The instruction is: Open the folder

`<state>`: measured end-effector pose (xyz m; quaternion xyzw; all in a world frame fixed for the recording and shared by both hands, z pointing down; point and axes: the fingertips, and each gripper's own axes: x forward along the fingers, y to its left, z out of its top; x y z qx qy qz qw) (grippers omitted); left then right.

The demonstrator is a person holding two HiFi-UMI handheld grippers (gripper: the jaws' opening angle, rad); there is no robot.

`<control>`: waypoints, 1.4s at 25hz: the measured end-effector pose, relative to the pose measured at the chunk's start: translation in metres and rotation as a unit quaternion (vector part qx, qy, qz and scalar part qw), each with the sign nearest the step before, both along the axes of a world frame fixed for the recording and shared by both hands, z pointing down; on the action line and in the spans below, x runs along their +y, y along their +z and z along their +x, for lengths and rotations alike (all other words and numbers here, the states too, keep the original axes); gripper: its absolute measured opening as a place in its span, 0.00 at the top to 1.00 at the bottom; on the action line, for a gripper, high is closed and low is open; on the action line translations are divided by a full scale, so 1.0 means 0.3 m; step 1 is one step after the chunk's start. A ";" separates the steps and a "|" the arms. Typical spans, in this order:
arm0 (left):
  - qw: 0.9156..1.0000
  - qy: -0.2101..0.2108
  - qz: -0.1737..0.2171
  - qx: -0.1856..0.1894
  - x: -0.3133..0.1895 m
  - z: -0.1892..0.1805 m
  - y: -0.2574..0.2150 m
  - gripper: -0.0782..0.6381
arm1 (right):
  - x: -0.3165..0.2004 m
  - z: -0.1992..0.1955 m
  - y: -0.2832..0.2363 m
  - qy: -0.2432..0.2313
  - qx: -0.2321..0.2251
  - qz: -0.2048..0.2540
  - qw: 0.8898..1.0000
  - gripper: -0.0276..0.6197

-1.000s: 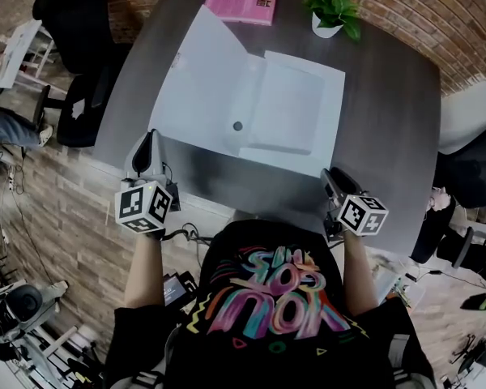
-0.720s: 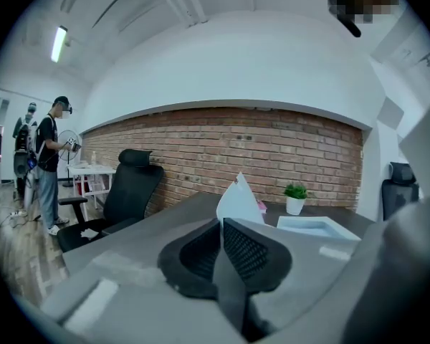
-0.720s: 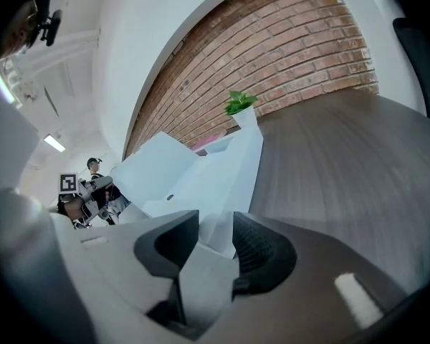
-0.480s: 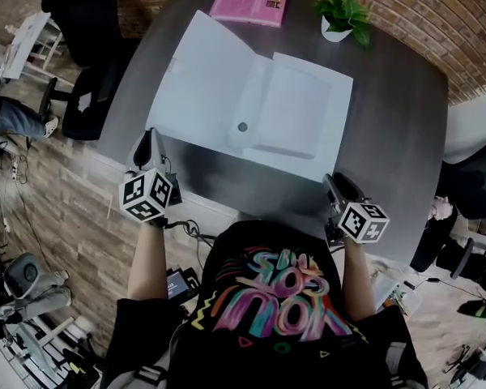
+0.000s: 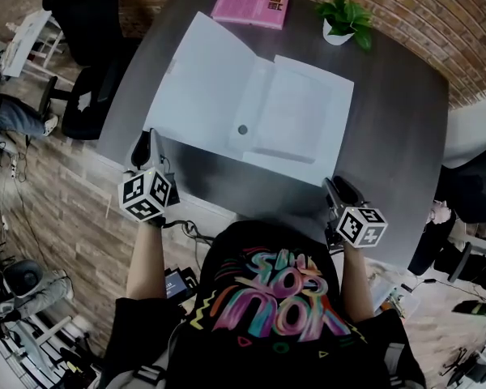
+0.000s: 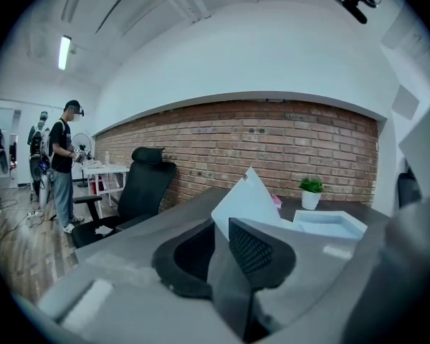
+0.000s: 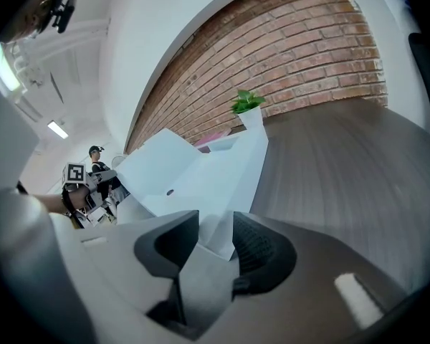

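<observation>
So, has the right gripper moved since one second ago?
No. The right gripper stays beside the near right corner of the folder on the table.

open-plan office, brick wall along the top, grey table, black office chairs upper left, wood floor, strip light, person standing by a white desk at left

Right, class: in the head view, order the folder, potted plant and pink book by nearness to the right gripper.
1. Folder, just beside the right gripper.
2. Potted plant, far edge, straight ahead.
3. Pink book, far edge, further left.
</observation>
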<state>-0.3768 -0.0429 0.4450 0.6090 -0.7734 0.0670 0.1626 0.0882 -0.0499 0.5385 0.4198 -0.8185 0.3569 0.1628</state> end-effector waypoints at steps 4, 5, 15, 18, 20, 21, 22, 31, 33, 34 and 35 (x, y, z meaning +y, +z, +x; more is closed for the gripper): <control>1.000 0.005 0.002 -0.005 0.000 -0.002 -0.011 0.78 | 0.001 0.000 -0.001 -0.006 0.010 -0.002 1.000 0.72; 1.000 0.007 0.003 -0.006 0.000 0.000 -0.015 0.77 | 0.001 -0.001 -0.001 -0.008 0.013 -0.002 1.000 0.72; 0.999 0.023 0.045 -0.008 -0.017 0.021 -0.128 0.77 | -0.002 -0.022 -0.006 -0.033 0.035 -0.003 0.999 0.74; 0.998 0.025 0.061 -0.009 -0.015 0.025 -0.178 0.77 | -0.001 -0.030 -0.011 -0.036 0.037 -0.001 0.999 0.75; 0.997 0.031 0.068 -0.014 -0.018 0.033 -0.199 0.77 | -0.003 -0.033 -0.008 -0.035 0.039 0.001 0.999 0.76; 0.997 0.035 0.070 -0.019 -0.019 0.040 -0.207 0.77 | -0.005 -0.032 -0.007 -0.033 0.040 0.002 0.999 0.76; 0.996 0.040 0.071 -0.024 -0.021 0.048 -0.215 0.77 | -0.008 -0.030 -0.007 -0.030 0.042 0.003 0.999 0.77; 0.990 0.064 0.117 -0.040 -0.041 0.101 -0.361 0.77 | -0.040 -0.020 -0.045 -0.009 0.033 0.022 0.999 0.81; 0.990 0.071 0.118 -0.043 -0.054 0.116 -0.370 0.77 | -0.048 -0.020 -0.063 -0.005 0.031 0.030 0.999 0.81; 0.989 0.075 0.117 -0.045 -0.060 0.126 -0.371 0.77 | -0.053 -0.019 -0.077 -0.004 0.030 0.036 0.999 0.81; 0.989 0.079 0.116 -0.046 -0.066 0.137 -0.371 0.77 | -0.059 -0.018 -0.095 -0.002 0.030 0.043 0.999 0.81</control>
